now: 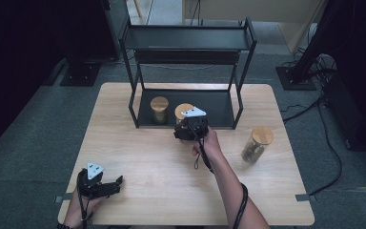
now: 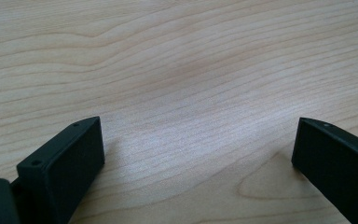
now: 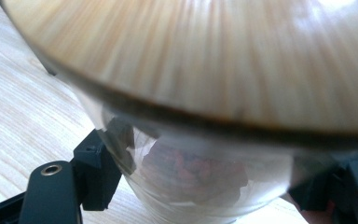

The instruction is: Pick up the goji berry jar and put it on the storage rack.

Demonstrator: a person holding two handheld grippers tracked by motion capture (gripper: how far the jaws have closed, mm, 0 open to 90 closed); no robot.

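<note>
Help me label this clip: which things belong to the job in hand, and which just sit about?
In use:
right gripper, shut on the glass jar with wooden lid
black shelf rack

Idle:
left gripper, open over the table
jar on the rack
jar at right

A pale wooden worktop (image 1: 147,162) is seen, bearing a black two-tier shelf rack (image 1: 189,40) at its far edge. One lidded glass jar (image 1: 256,144) (wooden lid) is stood directly on the worktop, right of the rack.
</note>
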